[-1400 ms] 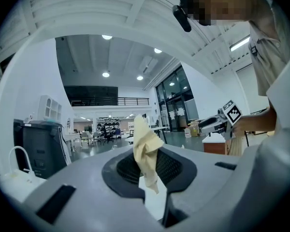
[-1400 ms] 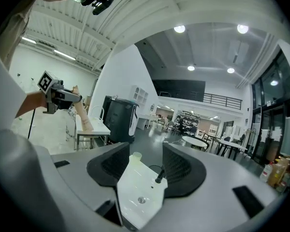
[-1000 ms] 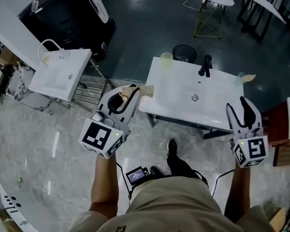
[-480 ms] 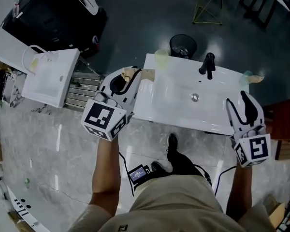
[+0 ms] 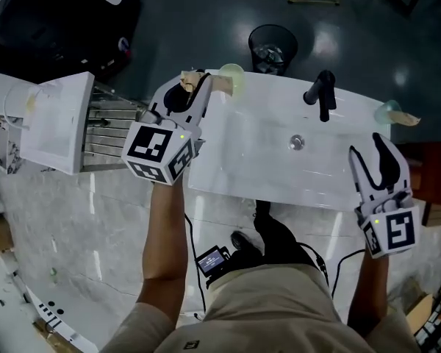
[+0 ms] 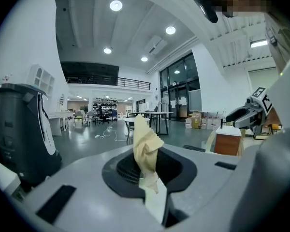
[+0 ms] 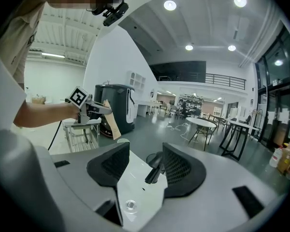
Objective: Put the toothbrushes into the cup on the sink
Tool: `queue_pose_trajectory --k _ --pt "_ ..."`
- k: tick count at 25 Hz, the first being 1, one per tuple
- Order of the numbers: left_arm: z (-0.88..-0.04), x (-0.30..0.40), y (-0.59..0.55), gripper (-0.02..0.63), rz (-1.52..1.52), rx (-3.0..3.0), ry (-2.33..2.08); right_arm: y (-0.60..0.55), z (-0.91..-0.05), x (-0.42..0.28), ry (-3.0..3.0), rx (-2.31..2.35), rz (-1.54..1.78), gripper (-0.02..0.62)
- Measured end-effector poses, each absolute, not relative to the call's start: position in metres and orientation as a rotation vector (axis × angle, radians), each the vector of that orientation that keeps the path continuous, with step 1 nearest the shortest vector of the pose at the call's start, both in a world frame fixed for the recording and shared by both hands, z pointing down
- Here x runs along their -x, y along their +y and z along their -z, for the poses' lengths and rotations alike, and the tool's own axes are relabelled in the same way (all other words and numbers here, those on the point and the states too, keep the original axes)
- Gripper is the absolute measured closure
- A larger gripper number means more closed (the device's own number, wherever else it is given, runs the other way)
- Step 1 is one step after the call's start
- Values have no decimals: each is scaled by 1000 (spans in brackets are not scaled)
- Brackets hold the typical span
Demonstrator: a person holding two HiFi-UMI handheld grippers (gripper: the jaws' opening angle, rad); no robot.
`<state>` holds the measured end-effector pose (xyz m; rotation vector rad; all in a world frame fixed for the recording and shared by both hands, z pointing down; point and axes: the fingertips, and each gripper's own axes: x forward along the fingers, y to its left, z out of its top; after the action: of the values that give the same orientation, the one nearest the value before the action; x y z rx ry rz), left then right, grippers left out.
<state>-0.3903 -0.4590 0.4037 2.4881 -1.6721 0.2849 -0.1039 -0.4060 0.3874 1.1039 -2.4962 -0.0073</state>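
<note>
So, the white sink [image 5: 264, 160] fills the middle of my head view, and I am working at its far left corner. My left gripper [image 5: 192, 87] hangs at that corner. My right gripper [image 5: 367, 153] hovers over the sink's near right edge, its fingers apart with nothing between them. The pale green cup [image 5: 234, 76] stands on the far left corner. Smallest is the toothbrush [image 6: 146, 151], a flat tan piece that I take to be wrapped. The left fingers are clamped on it, and its free end points at the cup and seems to reach the rim.

I judge the step in hand to be the carry to the cup, close to its end. The next move calls for tipping the toothbrush more upright, bringing its lower end over the cup's mouth and lowering it in. Only then should the fingers part. A light cup like this could tip if I nudge its wall.

The left gripper view gives me the grip itself, pinched low on the toothbrush, but it shows neither sink nor cup. The head view supplies both, though not the toothbrush's height above the rim. The right gripper view looks across the basin, with the black faucet [image 7: 153, 170] and the drain [image 7: 130, 205] seen between its parted fingers. It also shows the toothbrush side-on in the left gripper.
</note>
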Motion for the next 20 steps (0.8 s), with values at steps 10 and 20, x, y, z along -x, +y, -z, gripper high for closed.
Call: queue_pose_trajectory --k 10,20 --pt "-479 404 -524 552 -329 -2389 -1663 -449 -435 110 -2455 -1043 -20 380" --pt "-533 403 -546 552 -391 -2342 -1636 -466 -469 116 -2449 -997 -75 380"
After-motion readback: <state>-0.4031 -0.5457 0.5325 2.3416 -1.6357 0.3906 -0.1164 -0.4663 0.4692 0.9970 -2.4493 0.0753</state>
